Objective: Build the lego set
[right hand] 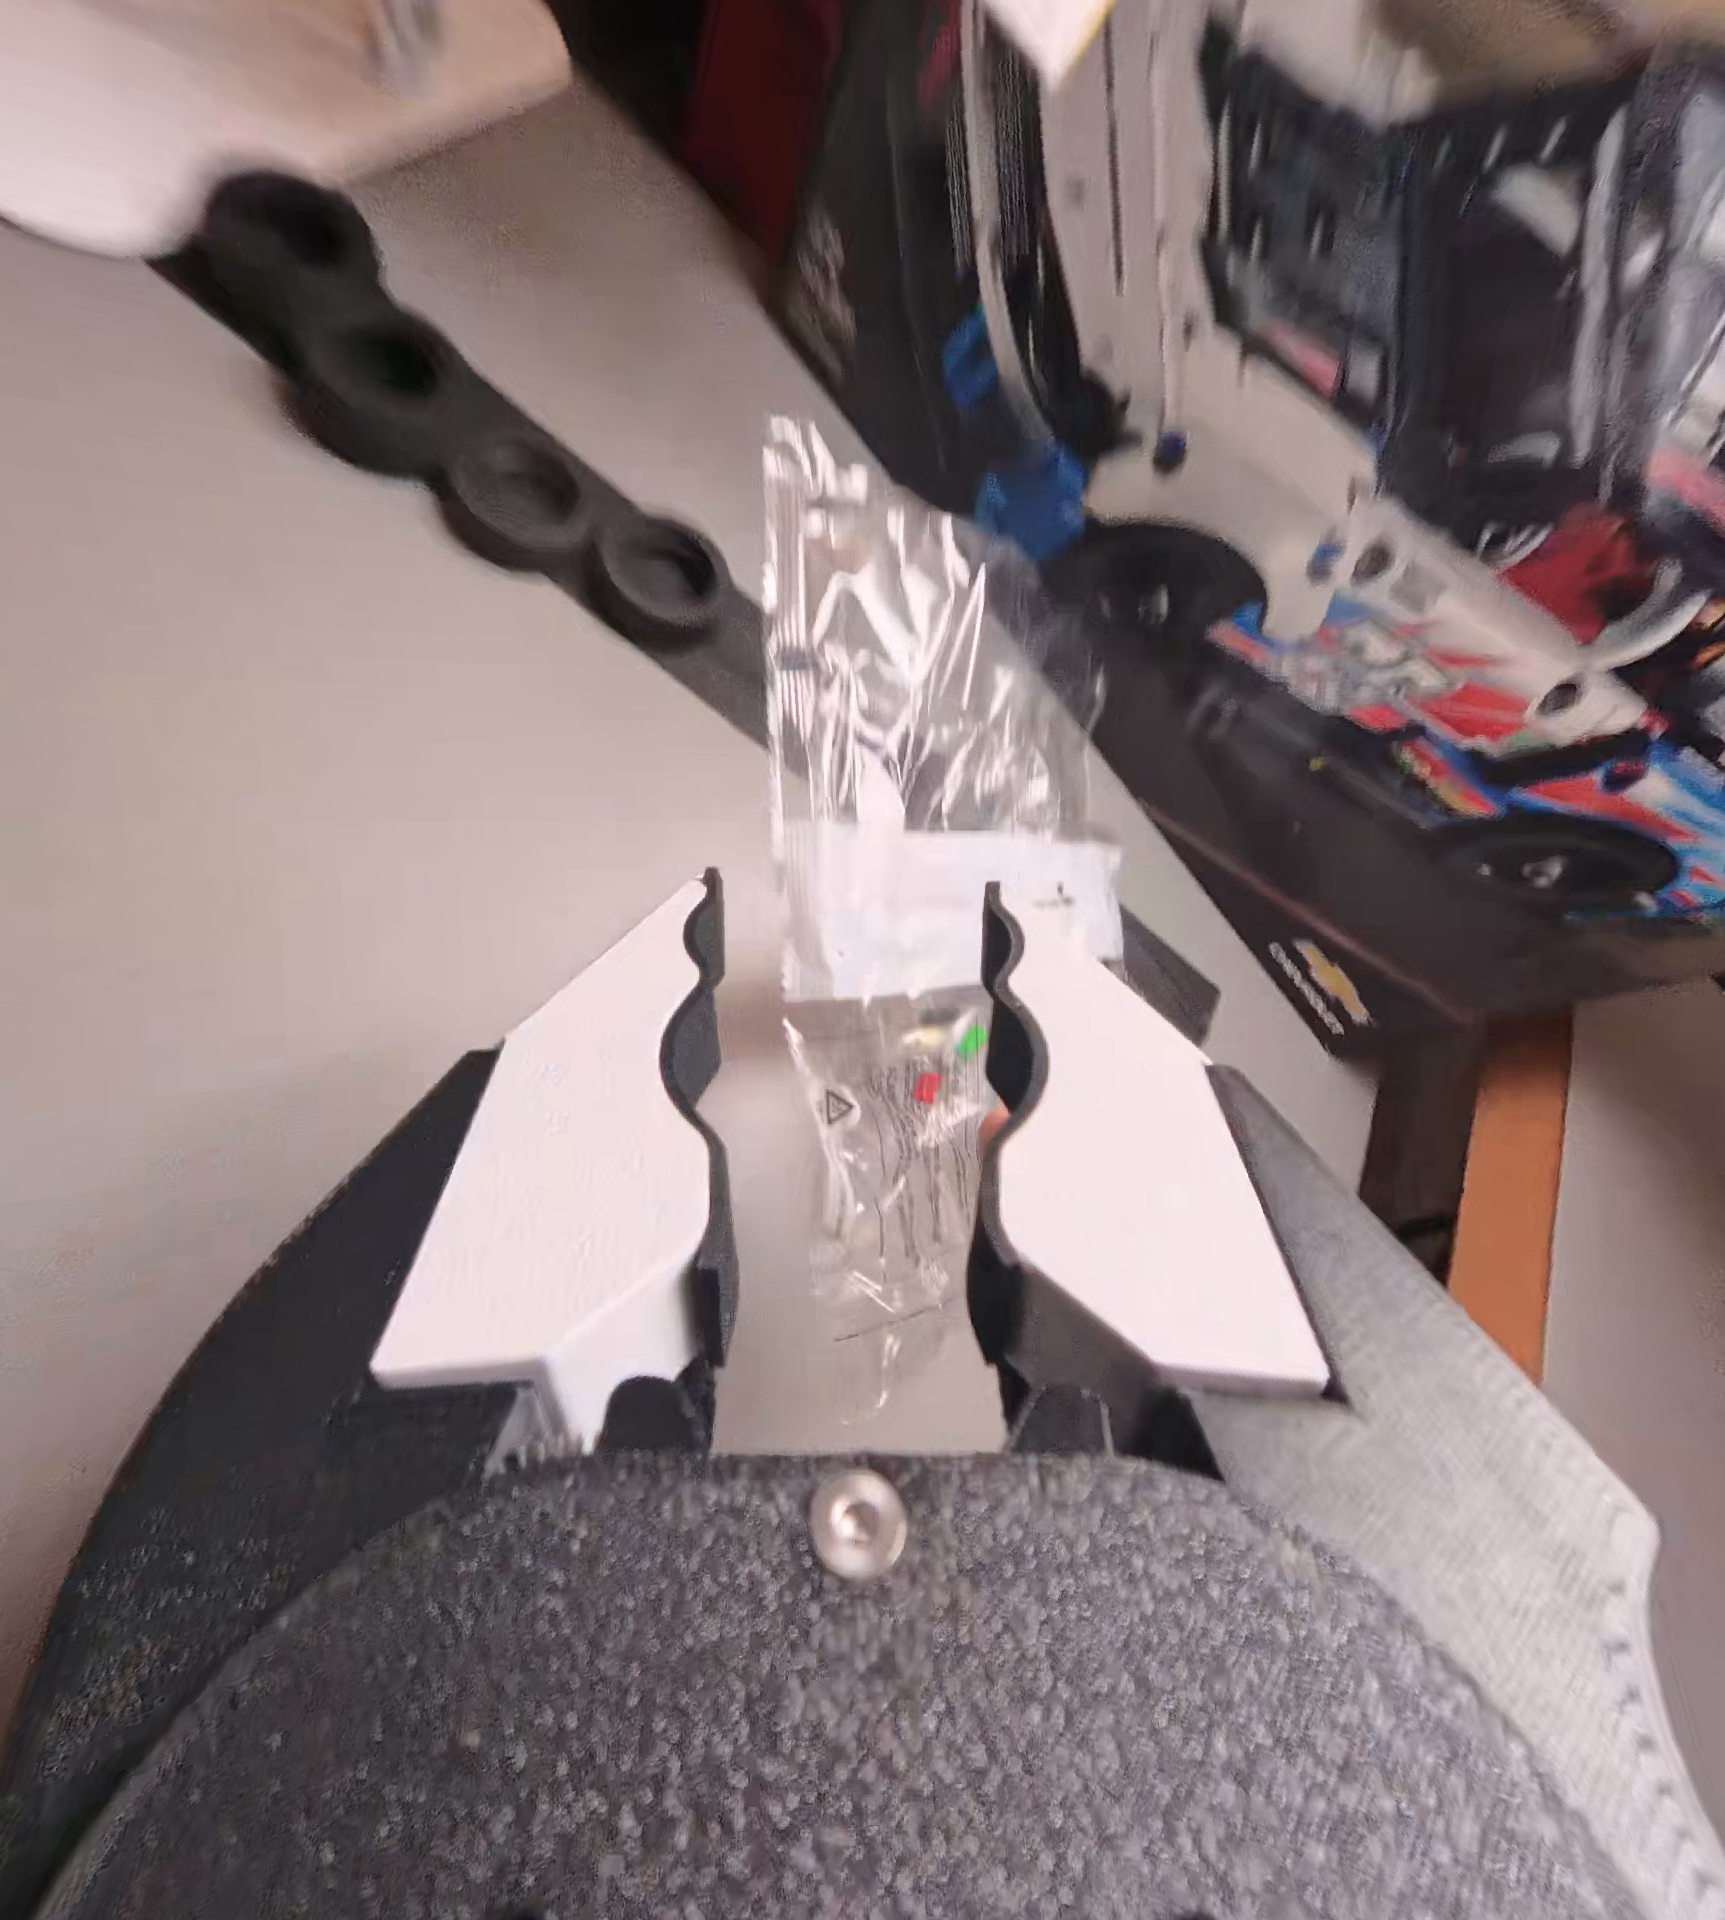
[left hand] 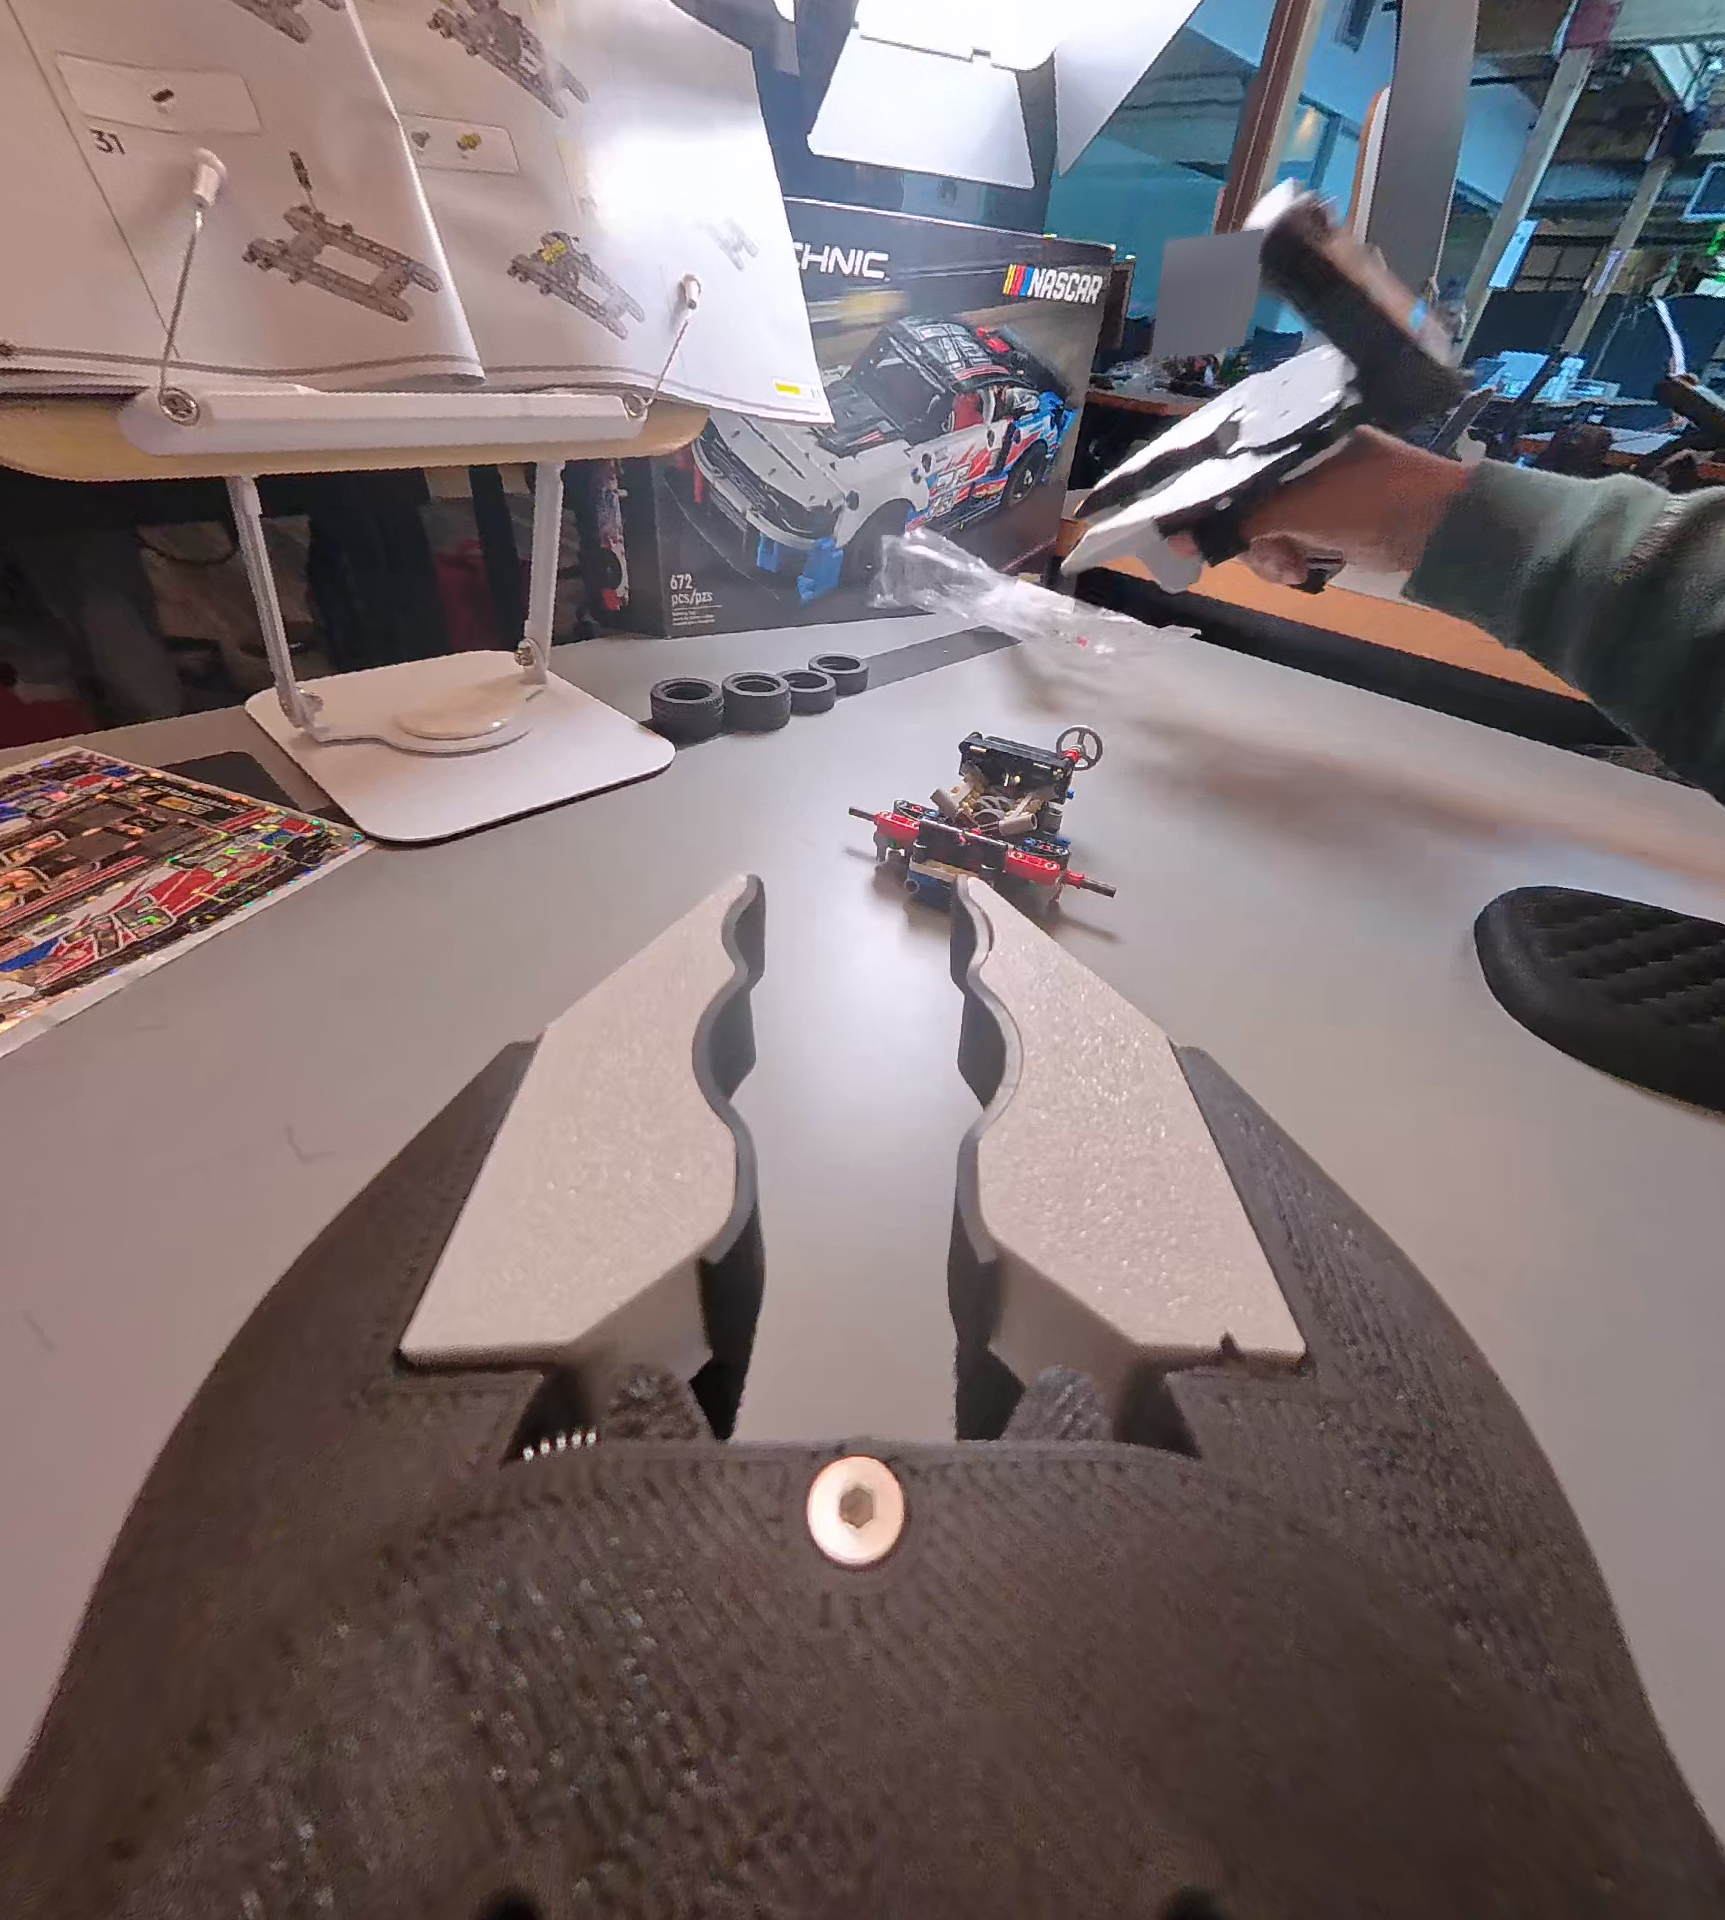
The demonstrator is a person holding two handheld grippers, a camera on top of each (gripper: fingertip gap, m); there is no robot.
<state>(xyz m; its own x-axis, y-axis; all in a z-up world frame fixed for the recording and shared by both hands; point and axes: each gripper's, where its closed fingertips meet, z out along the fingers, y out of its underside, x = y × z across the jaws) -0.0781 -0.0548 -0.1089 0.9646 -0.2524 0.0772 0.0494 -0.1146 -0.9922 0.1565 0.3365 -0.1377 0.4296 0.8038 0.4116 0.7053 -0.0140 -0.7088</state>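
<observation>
A partly built lego chassis in black, red and blue, with a small steering wheel, sits on the grey table. My left gripper is open and empty, low over the table, just short of the chassis. My right gripper is open. A clear plastic bag with a few tiny parts lies between its fingers, and I cannot tell if it touches them. In the left wrist view, the right gripper is raised at the far right, with the bag at its tips.
Several black tyres stand in a row behind the chassis and are blurred in the right wrist view. The set's box stands at the back. An instruction booklet rests on a white stand. A sticker sheet lies left, a black mat right. Tip to tip, the grippers are about 45 cm apart.
</observation>
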